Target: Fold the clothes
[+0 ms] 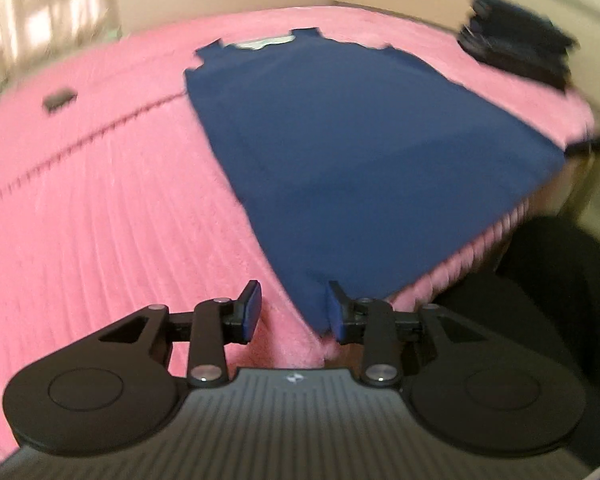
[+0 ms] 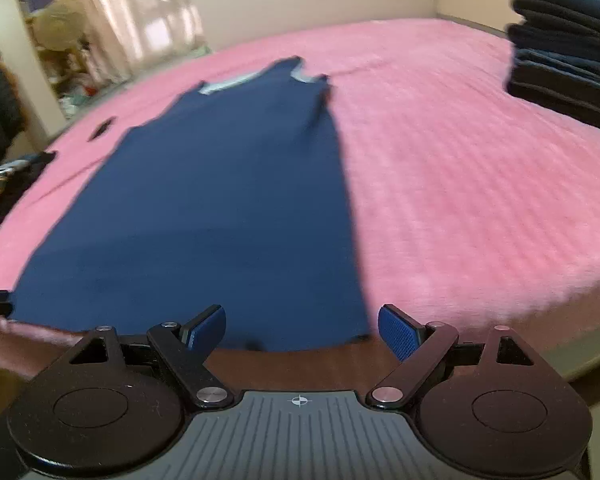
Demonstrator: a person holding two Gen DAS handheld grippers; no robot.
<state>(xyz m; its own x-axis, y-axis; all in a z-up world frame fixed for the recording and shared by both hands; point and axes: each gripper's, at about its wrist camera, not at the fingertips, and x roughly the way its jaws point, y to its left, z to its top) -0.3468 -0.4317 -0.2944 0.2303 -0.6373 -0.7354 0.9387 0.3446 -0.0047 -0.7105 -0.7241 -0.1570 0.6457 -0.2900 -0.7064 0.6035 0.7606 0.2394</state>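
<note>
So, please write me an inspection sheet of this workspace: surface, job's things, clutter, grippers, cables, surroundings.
Surface: pink ribbed bedspread, covering the bed.
Job's things: navy T-shirt laid flat, narrowed lengthwise, hem at the near bed edge, collar far; stack of folded dark clothes at the far right.
Clutter: small dark flat object on the spread, too blurred to name; dark pile at the left edge.
Grippers: left gripper open, at the hem's left corner; right gripper wide open, at the right corner, holding nothing.
Cables: nothing seen.
Surroundings: curtains, plain wall, cluttered shelf.
</note>
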